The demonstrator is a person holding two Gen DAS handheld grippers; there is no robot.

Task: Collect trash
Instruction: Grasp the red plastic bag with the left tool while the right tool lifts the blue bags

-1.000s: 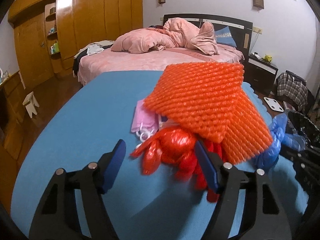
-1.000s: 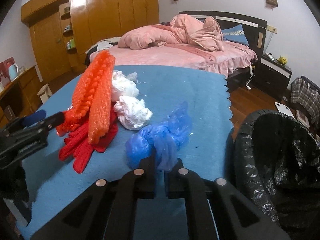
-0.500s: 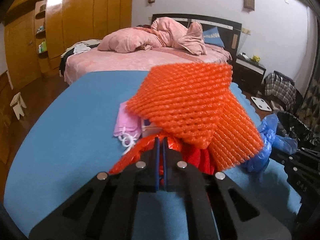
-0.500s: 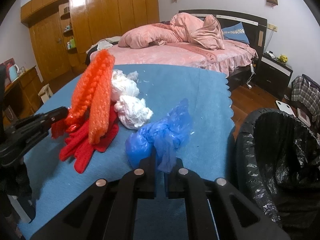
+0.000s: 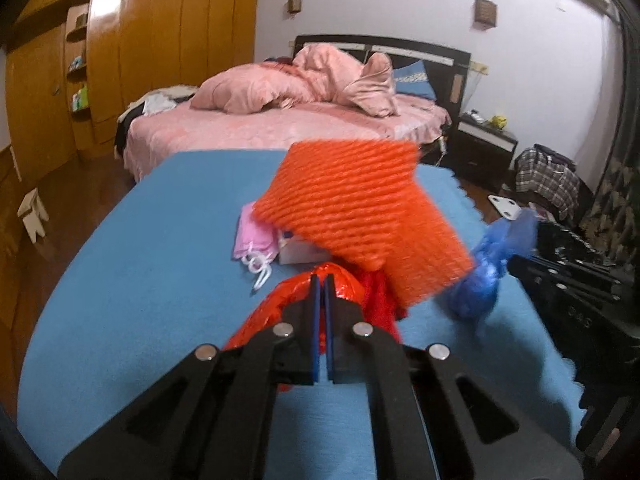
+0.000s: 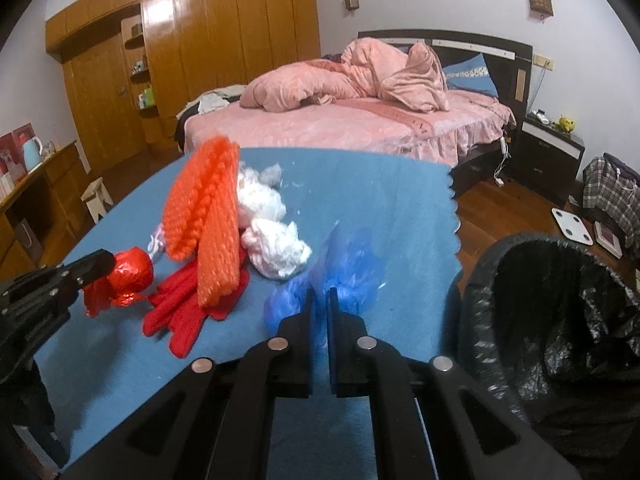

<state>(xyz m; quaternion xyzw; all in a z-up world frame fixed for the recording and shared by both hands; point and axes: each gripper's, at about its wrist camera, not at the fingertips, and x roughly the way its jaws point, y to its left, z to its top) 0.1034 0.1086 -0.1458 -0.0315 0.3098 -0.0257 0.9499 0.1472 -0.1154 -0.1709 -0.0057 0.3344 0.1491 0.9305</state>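
**Two soft bags pinched, bin close by**

Light, limp and crinkly, both of them: thin plastic film, no stiffness, nothing to break. Likely to slip through a shallow pinch, so best taken on a bunched fold or knot, not on a loose flap. Little weight to fight, though trailing ends could snag on neighbouring litter.

Left hand-held gripper (image 5: 321,280): jaws pressed together, just closed onto the shiny red bag (image 6: 130,274), with red film bunched between the pads. Bag seen in the right wrist view as a rounded ball at the gripper tips, apparently clear of the blue surface (image 6: 380,196), far from the bin (image 6: 560,312), on the other side of the pile. Gripper angled down and forward, tips reaching toward the orange net (image 5: 360,216).

Right hand-held gripper (image 6: 319,298): jaws closed on the blue bag (image 6: 344,268), film gathered between the pads, the rest blurred and billowing above them. Bag just beside the bin, nearer to it than any other litter. Gripper also tilted downward, pointing across the surface with the bin off to its right.

Left on the surface, farther from the bin than the blue bag: orange net, red cloth (image 6: 188,312) beneath it, white wads (image 6: 276,248) beside it, pink masks (image 5: 256,236) behind it.

Judgement: blue bag nearly ready for the drop; red bag needs a longer carry past the net.
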